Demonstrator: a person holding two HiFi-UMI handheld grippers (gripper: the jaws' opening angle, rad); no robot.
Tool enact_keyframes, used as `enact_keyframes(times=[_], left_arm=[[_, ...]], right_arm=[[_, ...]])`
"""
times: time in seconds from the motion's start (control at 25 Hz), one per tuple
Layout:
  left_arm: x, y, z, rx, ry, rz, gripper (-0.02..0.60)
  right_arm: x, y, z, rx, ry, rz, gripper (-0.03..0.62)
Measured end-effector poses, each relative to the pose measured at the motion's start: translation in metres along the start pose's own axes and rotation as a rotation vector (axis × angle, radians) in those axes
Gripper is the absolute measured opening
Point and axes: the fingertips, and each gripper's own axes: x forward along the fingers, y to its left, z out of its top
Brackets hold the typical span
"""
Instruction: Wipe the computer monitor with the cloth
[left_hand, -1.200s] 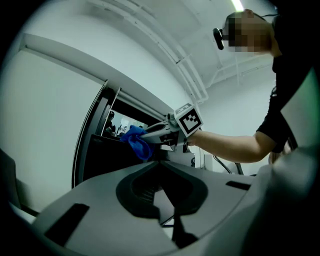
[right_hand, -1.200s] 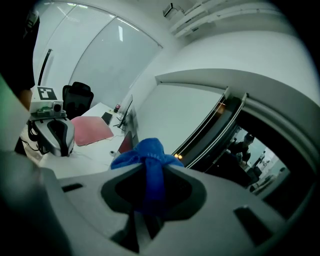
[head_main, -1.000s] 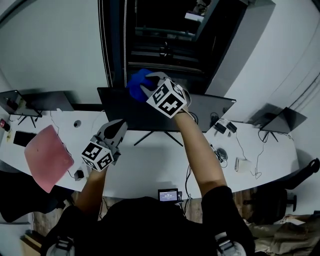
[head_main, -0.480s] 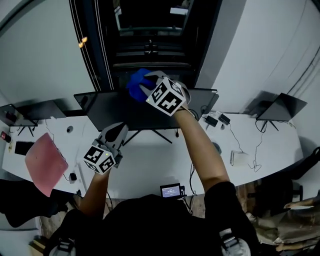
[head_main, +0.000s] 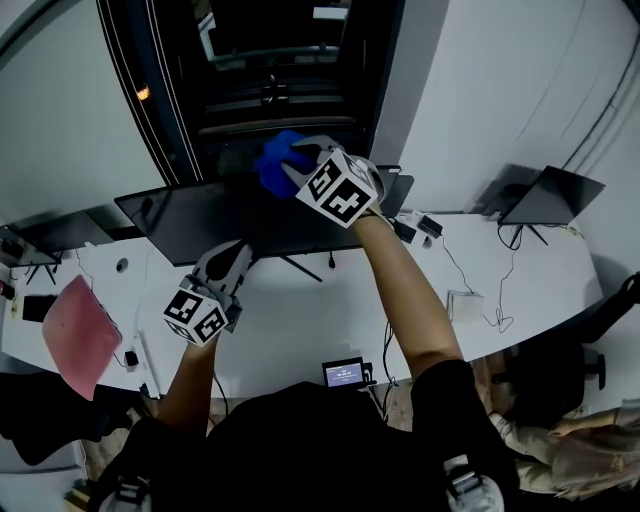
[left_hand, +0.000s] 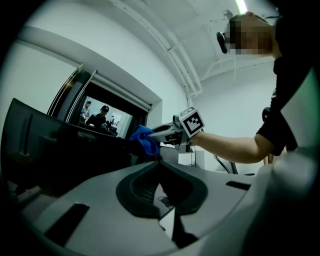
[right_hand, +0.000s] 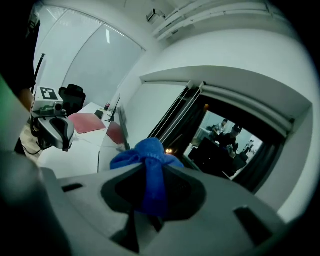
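The dark monitor (head_main: 200, 215) stands on the white desk (head_main: 300, 320), seen from its upper edge. My right gripper (head_main: 298, 166) is raised to the monitor's top edge and shut on a bunched blue cloth (head_main: 278, 164). In the right gripper view the cloth (right_hand: 150, 165) bulges out between the jaws of the right gripper (right_hand: 150, 175). The left gripper view shows the monitor (left_hand: 60, 155), the cloth (left_hand: 145, 140) and the right gripper (left_hand: 156, 135) against the top edge. My left gripper (head_main: 238, 258) hovers lower, in front of the screen, shut and holding nothing.
A pink pad (head_main: 78, 335) lies at the desk's left end. To the right are a laptop (head_main: 550, 195), cables and a white adapter (head_main: 465, 305). A small screen device (head_main: 343, 373) sits at the front edge. Dark glazing (head_main: 270, 80) rises behind the monitor.
The right gripper and cloth have slid rightward along the monitor's top edge, from its left third to about mid-width. The left gripper has shifted right with them over the desk.
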Motion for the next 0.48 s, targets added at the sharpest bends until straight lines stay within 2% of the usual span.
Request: enact_keyframes(times=[0.48], left_arm=[[0.035, -0.034, -0.014, -0.003, 0.016, -0.025, -0.006]], right_arm=[[-0.050, -0.037, -0.060, 0.049, 0.008, -0.065, 0.097]])
